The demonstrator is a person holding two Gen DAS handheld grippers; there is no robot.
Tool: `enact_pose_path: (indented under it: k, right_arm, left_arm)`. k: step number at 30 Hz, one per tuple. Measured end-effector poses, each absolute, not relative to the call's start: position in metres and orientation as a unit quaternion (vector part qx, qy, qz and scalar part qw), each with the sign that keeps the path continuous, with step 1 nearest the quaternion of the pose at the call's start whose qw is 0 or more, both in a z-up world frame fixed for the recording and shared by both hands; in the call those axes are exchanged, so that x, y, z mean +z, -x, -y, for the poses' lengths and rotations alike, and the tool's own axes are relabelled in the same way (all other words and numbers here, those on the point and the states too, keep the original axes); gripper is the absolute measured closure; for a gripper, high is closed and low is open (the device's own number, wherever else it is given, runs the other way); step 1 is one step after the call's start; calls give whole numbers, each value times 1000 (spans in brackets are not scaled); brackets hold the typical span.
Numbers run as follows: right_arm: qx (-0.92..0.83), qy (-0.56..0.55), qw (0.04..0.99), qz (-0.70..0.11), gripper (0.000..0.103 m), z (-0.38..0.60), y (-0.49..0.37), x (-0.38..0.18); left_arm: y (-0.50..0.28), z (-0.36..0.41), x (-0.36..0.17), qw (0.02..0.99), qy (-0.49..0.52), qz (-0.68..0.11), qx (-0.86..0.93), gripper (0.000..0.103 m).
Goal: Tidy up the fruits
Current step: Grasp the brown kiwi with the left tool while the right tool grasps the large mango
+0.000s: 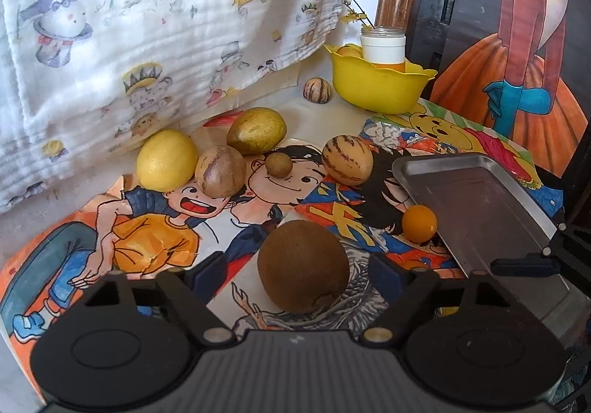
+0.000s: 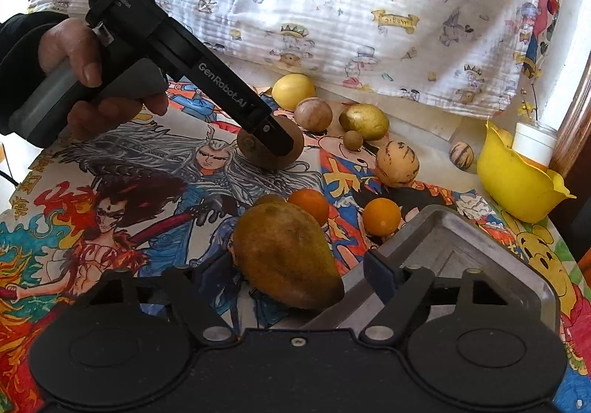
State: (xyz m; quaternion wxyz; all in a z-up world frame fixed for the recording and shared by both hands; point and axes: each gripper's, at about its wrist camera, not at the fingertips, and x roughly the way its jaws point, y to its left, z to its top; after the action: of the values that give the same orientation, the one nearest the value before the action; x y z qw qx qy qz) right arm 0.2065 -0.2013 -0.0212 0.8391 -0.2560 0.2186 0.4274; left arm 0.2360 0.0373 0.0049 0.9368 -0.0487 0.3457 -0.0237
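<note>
Beside the metal tray (image 2: 461,246), the right gripper (image 2: 295,272) spreads its jaws around a mango (image 2: 288,258), the left gripper (image 1: 295,276) around a kiwi (image 1: 303,265); both fruits look soft, so grip mid-body gently.

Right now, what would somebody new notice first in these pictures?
Probably the fruit lying about on bright cartoon posters. A brown kiwi sits between the left gripper fingers, and a mango between the right gripper fingers, beside a bare metal tray. A yellow bowl stands at the back.
</note>
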Motion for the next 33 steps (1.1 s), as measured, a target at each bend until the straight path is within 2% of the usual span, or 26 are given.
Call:
enact_pose_path:
  k: [8, 11, 33]
  right_arm:
    - [440, 262, 831, -216, 32, 198, -209, -23]
    - [447, 258, 828, -220, 40, 196, -211, -23]
    - [423, 230, 855, -193, 47, 205, -202, -21]
  left_arm:
    - [-245, -37, -1, 930, 64, -361, -30, 38]
    - [-247, -36, -2, 930, 61, -363, -26, 40]
    - [-238, -16, 13, 927, 84, -363, -45, 42]
